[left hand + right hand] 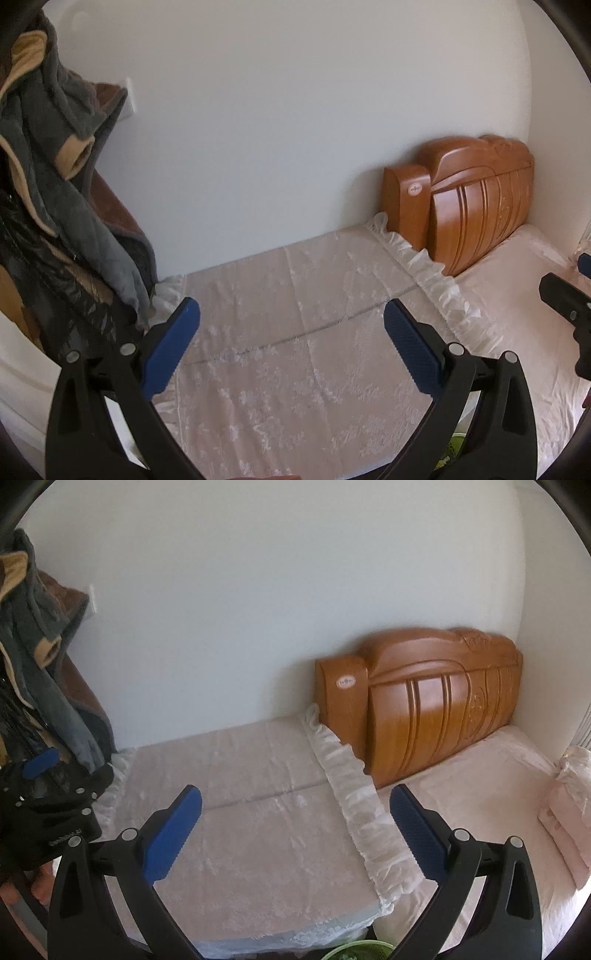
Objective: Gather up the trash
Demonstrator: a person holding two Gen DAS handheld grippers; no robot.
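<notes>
**Both tongs held open above a covered bed**

Left tongs [291,325] and right tongs [295,808], each seen from its own wrist camera, stand with jaws spread wide and nothing between the blue pads [171,349]. Below them lies a bed [295,369] under a pale pink patterned cover; a white ruffled trim [354,812] runs from the far wall toward the near edge. At far right a carved wooden headboard [436,705] stands against the white wall [258,590]. At left hang grey and tan clothes [55,147] over black plastic sheeting. In the right wrist view the left tongs appear at the left edge, and folded pink bedding [565,812] lies at right. A green object [354,950] (identity unclear) shows at the bottom edge. No trash can be identified in either view.
</notes>
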